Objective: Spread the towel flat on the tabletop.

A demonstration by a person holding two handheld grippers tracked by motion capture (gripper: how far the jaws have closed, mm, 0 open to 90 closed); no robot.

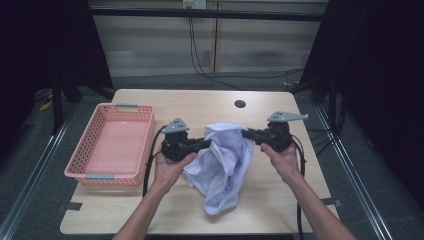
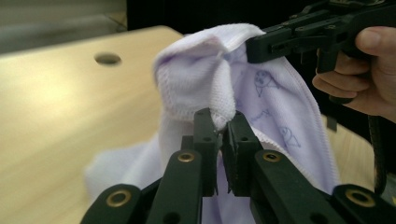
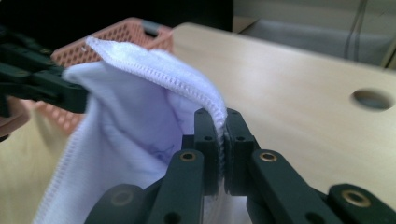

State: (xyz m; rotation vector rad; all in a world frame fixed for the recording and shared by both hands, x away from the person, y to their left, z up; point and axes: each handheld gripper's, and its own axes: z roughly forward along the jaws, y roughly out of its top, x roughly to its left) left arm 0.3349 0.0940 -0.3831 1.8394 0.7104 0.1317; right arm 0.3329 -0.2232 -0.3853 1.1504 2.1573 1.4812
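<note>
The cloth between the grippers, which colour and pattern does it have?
The cloth is pale lilac-white with small purple drawings, clearest in the left gripper view.

Towel [image 1: 222, 165] hangs over the table [image 1: 280, 200], basket [image 1: 85, 165] to its left.

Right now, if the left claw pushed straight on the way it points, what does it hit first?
The white cloth it already pinches, bunched just ahead of the left claw. Beyond that, probably the right claw gripping the cloth's far edge, though depth is unclear.
</note>
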